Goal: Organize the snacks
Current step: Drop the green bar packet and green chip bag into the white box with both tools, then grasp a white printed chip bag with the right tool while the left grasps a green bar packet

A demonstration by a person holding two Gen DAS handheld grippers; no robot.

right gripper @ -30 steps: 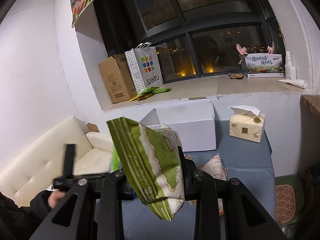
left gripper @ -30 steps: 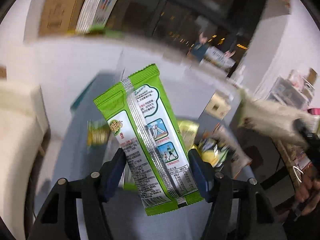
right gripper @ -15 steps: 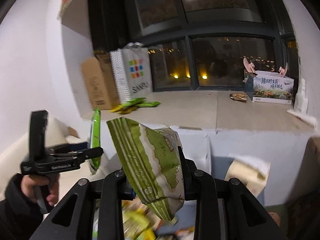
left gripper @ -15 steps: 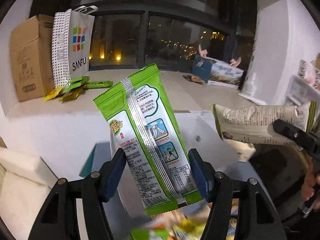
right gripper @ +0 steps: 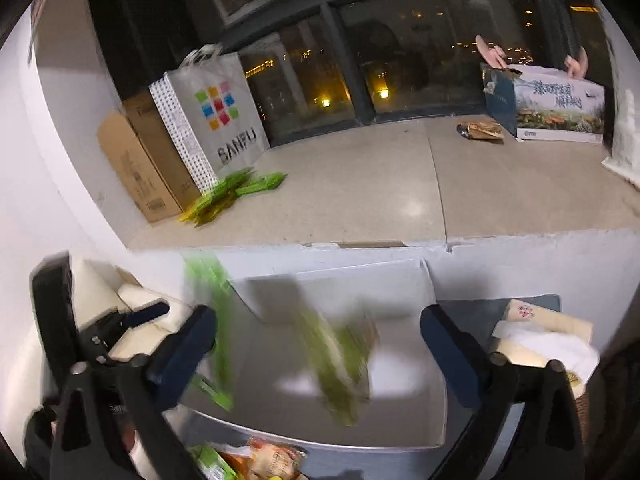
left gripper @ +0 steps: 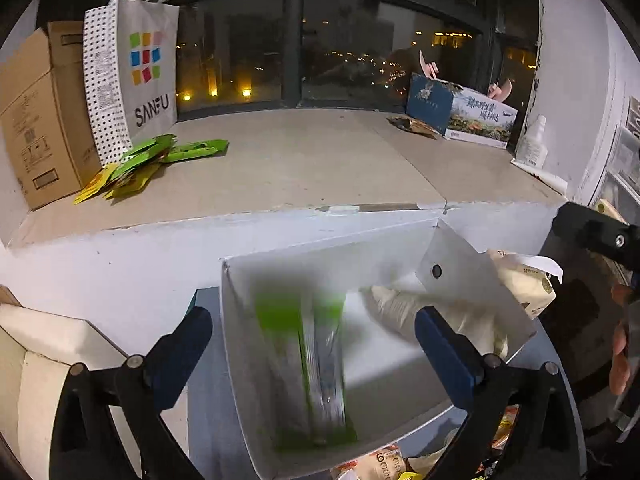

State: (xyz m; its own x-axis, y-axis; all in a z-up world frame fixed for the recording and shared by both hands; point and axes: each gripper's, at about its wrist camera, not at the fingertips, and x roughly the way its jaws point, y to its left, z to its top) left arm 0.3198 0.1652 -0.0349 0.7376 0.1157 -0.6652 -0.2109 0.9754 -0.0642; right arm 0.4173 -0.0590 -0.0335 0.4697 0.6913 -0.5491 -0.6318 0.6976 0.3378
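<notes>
The left gripper (left gripper: pixel 312 344) and the right gripper (right gripper: pixel 318 346) were both springing open with nothing pressed between their pads, where half a second before each had pinched 1 snack. The green packet (left gripper: pixel 312 376) was a blur falling inside the white box (left gripper: pixel 400 248) at 12 o'clock of the left jaws, and the green-and-cream bag (right gripper: pixel 340 364) dropped there too. I judged 2 snacks as good as sorted, with more loose packets (right gripper: pixel 264 460) waiting at 6 o'clock.

White box (left gripper: pixel 236 344): matt card, smooth walls; green snack packet (left gripper: pixel 308 368) inside it: glossy plastic film with a silvery seam, blurred. Brown box (left gripper: pixel 36 120) on the window ledge (left gripper: pixel 300 168): plain matt corrugated cardboard; shopping bag (left gripper: pixel 136 68): matt paper or woven fabric, cannot tell which. Ledge: speckled stone-like slab, faint sheen; gripper fingers (left gripper: pixel 444 356): matt blue plastic on black plastic arms.
</notes>
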